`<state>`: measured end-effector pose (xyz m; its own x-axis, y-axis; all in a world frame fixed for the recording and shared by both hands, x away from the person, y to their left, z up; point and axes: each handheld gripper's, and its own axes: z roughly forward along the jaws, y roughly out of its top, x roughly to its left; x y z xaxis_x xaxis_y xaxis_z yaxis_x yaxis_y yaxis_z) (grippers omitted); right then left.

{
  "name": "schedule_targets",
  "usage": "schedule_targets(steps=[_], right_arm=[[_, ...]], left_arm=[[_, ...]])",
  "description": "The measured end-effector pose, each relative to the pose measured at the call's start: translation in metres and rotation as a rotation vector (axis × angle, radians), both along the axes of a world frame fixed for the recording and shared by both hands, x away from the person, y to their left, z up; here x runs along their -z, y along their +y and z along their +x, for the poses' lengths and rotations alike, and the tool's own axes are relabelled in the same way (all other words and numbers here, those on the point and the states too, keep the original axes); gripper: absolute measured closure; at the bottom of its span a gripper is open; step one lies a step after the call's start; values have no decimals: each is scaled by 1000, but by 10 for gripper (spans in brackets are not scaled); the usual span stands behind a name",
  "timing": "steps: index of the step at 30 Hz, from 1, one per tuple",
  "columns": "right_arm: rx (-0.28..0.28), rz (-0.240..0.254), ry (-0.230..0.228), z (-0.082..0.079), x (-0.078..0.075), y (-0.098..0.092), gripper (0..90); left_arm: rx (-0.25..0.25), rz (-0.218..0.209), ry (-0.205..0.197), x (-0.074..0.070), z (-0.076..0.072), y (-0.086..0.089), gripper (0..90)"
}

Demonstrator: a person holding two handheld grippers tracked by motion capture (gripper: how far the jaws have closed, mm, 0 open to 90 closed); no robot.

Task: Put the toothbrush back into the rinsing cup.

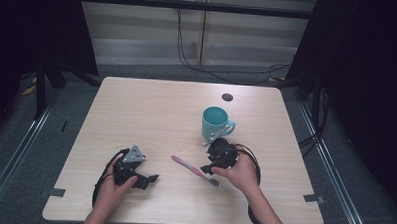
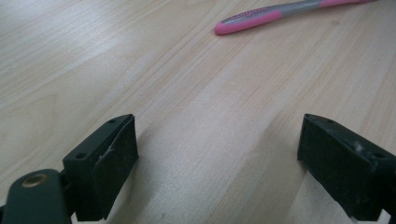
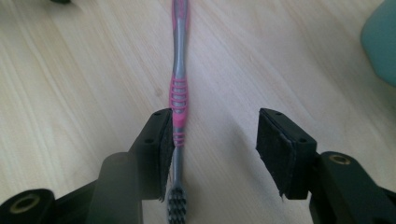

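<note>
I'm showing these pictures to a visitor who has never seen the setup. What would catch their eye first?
Probably the teal mug, standing upright right of the table's centre. Next, the pink and grey toothbrush lying flat on the wood: the open right gripper straddles its neck, one pad against it. The left gripper, also open, rests near the front edge, with the toothbrush handle's tip ahead of it.

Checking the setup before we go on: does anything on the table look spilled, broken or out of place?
Nothing stands out. The mug stands upright with no spill around it, and the toothbrush lies flat and whole on the table. The right gripper is open with the brush against one pad; the left gripper is open over bare wood.
</note>
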<state>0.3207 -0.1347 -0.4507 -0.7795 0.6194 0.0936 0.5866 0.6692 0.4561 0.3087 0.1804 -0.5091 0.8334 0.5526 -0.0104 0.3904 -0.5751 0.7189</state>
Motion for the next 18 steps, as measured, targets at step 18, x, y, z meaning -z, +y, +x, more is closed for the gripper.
schedule_targets(steps=[18], right_arm=[[-50,-98,115,4,19,24,605]], left_arm=[[0,0,0,0,0,0,119]])
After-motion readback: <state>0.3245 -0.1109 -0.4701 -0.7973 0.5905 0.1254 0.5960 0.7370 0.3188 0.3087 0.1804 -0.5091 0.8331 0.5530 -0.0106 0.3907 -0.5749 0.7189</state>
